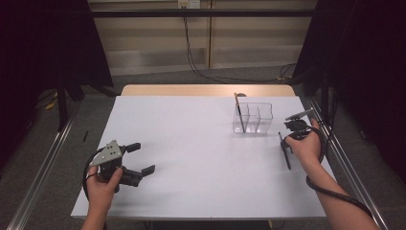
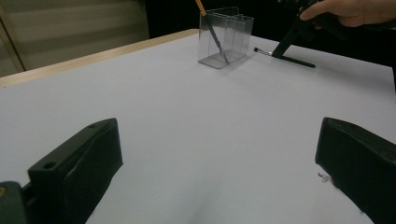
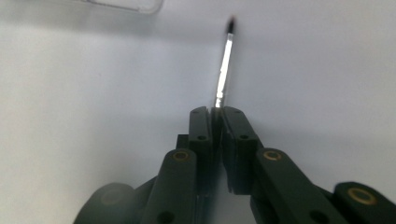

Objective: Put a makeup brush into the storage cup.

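A thin brush (image 3: 225, 60) with a silver ferrule and dark tip lies along the white table, and my right gripper (image 3: 217, 112) is shut on its shaft. From above, that brush (image 1: 287, 160) shows as a dark stick near the table's right edge, under the right gripper (image 1: 286, 143). Just left of it and farther back stands a clear divided holder (image 1: 253, 117) with an orange-handled brush (image 1: 238, 109) leaning in its left compartment. My left gripper (image 1: 143, 158) rests at the front left, open with nothing between its fingers.
The white table (image 1: 191, 143) has a wooden strip along its far edge. In the left gripper view, the holder (image 2: 229, 37) and the other hand's brush (image 2: 294, 60) sit far across the table top. Metal rails run along both sides of the table.
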Demonstrator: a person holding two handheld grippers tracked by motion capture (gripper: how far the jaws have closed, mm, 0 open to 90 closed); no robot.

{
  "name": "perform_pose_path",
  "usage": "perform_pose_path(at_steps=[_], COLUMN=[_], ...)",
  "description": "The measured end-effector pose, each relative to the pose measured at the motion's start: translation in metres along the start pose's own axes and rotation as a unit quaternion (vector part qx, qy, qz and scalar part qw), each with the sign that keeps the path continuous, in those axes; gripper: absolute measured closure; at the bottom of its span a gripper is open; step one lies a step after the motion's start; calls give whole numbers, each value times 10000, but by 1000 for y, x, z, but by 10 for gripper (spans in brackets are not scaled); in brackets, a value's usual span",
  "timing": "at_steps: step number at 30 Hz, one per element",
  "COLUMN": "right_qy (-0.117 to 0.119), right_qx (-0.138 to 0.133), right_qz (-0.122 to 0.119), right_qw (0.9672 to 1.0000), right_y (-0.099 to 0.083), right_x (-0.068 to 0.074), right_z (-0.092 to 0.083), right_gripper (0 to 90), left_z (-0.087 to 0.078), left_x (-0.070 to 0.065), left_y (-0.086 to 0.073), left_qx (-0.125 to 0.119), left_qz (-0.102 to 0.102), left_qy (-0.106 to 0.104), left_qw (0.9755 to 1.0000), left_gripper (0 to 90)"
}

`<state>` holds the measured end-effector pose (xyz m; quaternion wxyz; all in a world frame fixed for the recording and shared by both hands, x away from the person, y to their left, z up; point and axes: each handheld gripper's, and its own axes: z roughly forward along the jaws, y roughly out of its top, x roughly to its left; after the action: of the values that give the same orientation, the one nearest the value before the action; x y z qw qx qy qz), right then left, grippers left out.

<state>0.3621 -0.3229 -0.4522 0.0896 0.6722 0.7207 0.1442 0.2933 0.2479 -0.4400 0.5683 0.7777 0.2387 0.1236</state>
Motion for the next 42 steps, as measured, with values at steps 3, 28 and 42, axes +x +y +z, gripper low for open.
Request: perform_pose_path(at_steps=[3,28,42], right_qy=[53,-196,250], right_qx=[55,438,277], right_qz=[34,-239,45], right_qw=[10000,9986,9993], right_y=[-2,18,13], right_x=[-4,3,-10], right_z=[-1,7,6], right_gripper=[841,841,848], left_z=[1,3,2], left_x=[0,1,1], left_y=[0,-2,-2], left_qx=[2,12,16], left_qz=[-1,-15,-38], left_qy=[-4,-43,-34], left_qw=[10000,10000,10000], left_gripper=[5,8,8])
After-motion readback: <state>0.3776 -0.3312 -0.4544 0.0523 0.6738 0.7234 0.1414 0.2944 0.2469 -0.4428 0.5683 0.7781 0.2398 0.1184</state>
